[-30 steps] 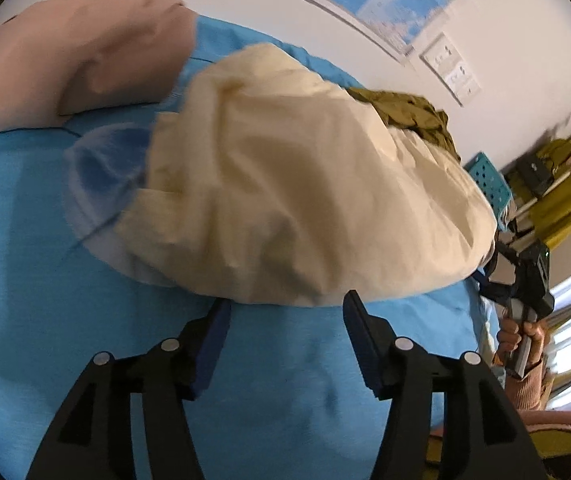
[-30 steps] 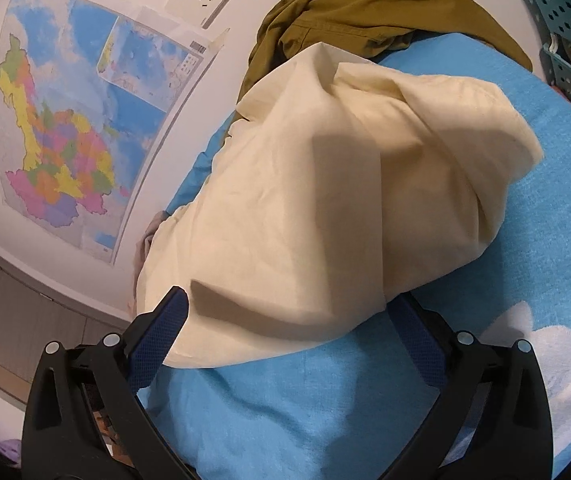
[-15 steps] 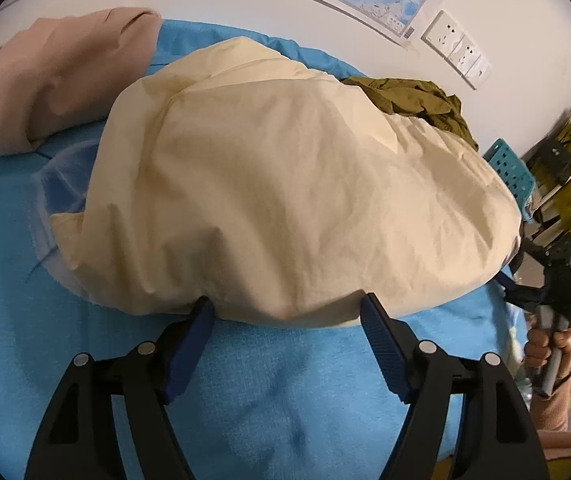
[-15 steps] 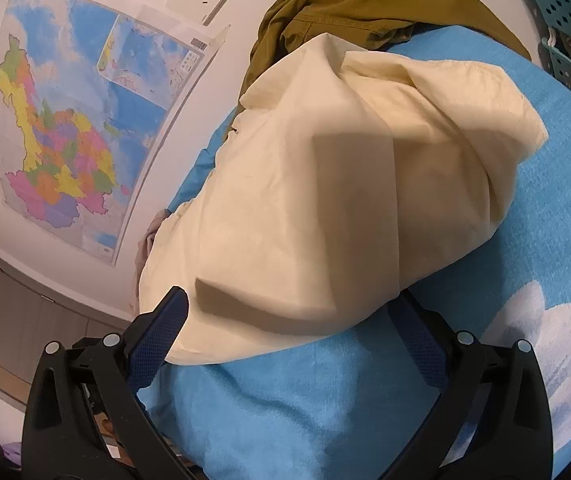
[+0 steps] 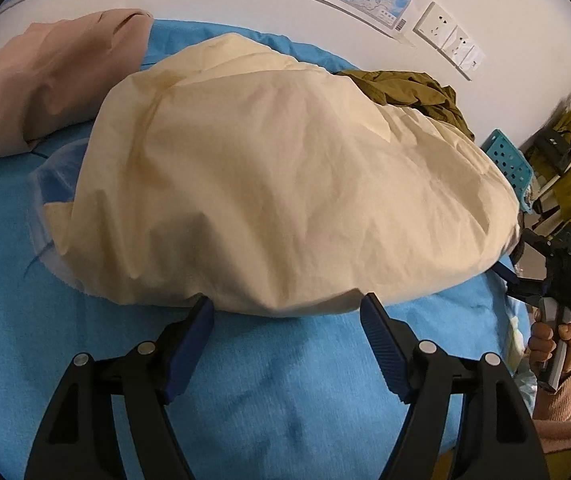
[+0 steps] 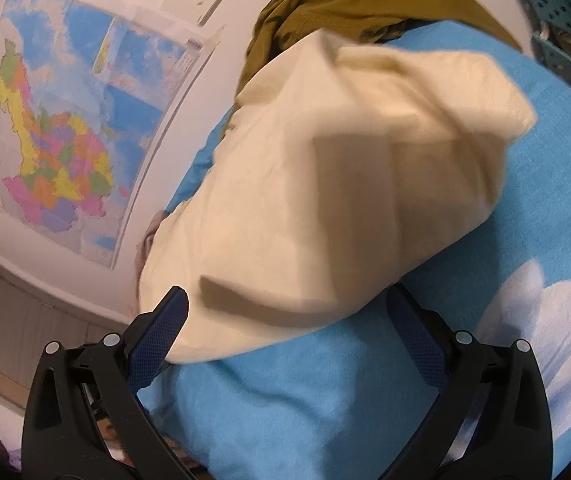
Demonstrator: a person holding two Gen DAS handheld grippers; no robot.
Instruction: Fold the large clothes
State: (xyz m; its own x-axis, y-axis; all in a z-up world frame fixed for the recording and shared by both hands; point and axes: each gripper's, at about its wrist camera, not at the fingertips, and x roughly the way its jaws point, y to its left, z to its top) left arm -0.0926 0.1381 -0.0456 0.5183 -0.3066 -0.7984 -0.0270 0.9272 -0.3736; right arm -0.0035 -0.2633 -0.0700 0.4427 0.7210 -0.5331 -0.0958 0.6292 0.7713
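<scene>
A cream garment point(image 5: 285, 184) is lying heaped mid-frame on the blue bed point(image 5: 265, 392). The left tool point(image 5: 285, 312) and right tool point(image 6: 285, 300) are both gaping apart at its near edge, gripping nothing.

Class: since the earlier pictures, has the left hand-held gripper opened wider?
Yes. The left hand-held gripper spread wider along the cream cloth's near edge, holding nothing.
</scene>
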